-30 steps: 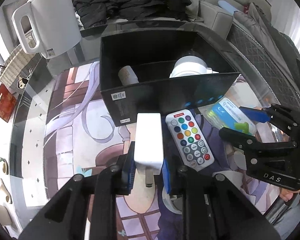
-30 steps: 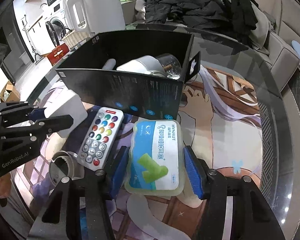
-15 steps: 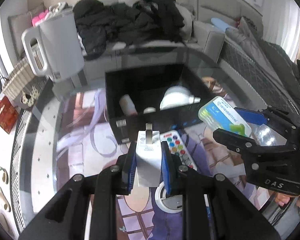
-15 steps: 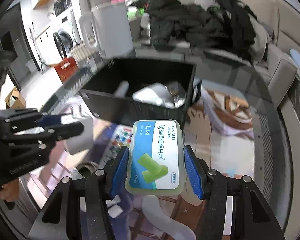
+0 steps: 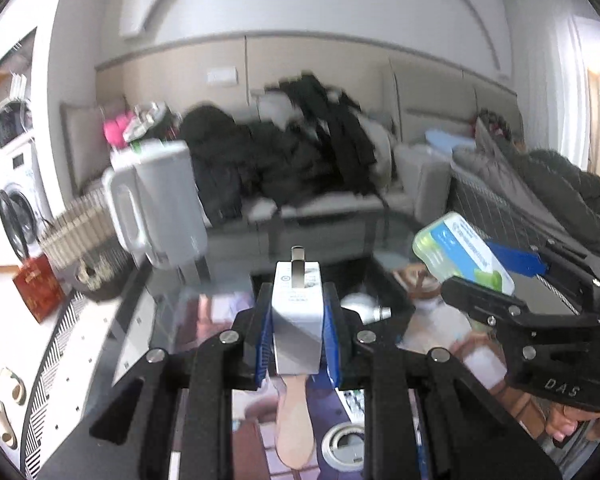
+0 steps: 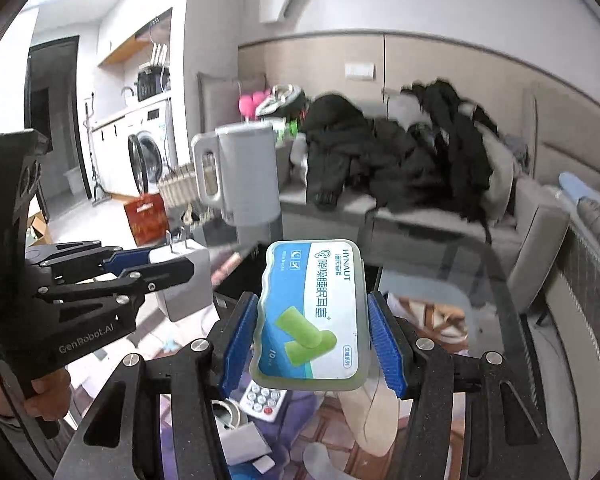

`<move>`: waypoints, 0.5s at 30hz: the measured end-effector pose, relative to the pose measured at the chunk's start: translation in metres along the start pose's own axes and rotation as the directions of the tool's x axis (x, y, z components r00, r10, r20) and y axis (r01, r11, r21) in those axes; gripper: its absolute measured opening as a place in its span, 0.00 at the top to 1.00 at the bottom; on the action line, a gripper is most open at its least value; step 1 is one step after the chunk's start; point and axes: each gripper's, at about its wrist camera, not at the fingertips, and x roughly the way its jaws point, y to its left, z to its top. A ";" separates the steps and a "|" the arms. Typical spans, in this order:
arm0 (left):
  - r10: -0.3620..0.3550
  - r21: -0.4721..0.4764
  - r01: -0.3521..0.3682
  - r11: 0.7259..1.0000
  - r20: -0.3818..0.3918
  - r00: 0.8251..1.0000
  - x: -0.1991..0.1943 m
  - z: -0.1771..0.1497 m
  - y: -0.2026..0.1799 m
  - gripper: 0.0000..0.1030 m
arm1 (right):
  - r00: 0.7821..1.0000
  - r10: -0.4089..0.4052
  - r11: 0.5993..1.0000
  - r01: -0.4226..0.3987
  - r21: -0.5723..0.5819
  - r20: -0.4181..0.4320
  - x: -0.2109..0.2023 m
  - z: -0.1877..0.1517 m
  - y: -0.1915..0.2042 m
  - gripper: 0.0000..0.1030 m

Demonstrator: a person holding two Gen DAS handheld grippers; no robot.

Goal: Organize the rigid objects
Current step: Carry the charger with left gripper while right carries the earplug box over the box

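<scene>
Both held up in the air over the black box (image 5: 384,292). Left gripper (image 5: 298,334) is clamped on the white charger (image 5: 298,320), long axis along the fingers, prongs pointing away. Right of it, the right gripper (image 6: 316,340) squeezes the earplug case (image 6: 314,312) flat, lengthwise along its fingers.

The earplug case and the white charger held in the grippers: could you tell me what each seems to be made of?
Earplug case: apparently translucent, greenish plastic with a glossy printed paper label; its rim lets light through. White charger: likely hard, smooth matt plastic, with flat faces, crisp edges and a metal prong at its top.
</scene>
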 end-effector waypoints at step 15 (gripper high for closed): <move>0.045 -0.039 -0.039 0.998 0.167 0.985 -0.031 0.004 0.014 0.80 | 0.981 -0.034 0.999 0.039 -0.020 0.191 -0.050 0.015 0.013 0.46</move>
